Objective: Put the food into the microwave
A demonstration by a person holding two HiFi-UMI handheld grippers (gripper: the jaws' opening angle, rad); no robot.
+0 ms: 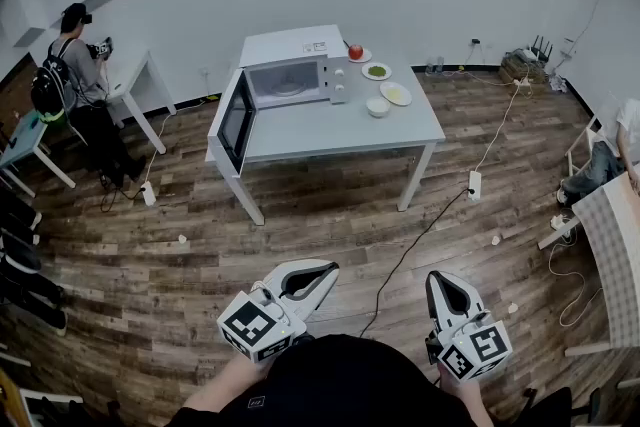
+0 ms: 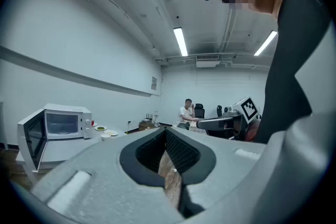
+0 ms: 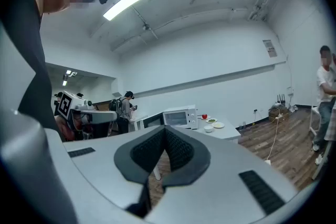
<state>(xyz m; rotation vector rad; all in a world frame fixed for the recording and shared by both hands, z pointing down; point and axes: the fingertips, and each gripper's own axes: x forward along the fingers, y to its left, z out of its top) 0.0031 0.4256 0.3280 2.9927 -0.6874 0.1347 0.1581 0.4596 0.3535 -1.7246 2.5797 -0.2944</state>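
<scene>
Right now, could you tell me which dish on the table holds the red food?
The plate farthest from you, right beside the microwave; the other dishes show no red.

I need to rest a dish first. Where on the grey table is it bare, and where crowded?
Bare: the front strip of the table, from the open microwave door to the right front corner. Crowded: the back right, beside the microwave, where three plates and a bowl sit close.
</scene>
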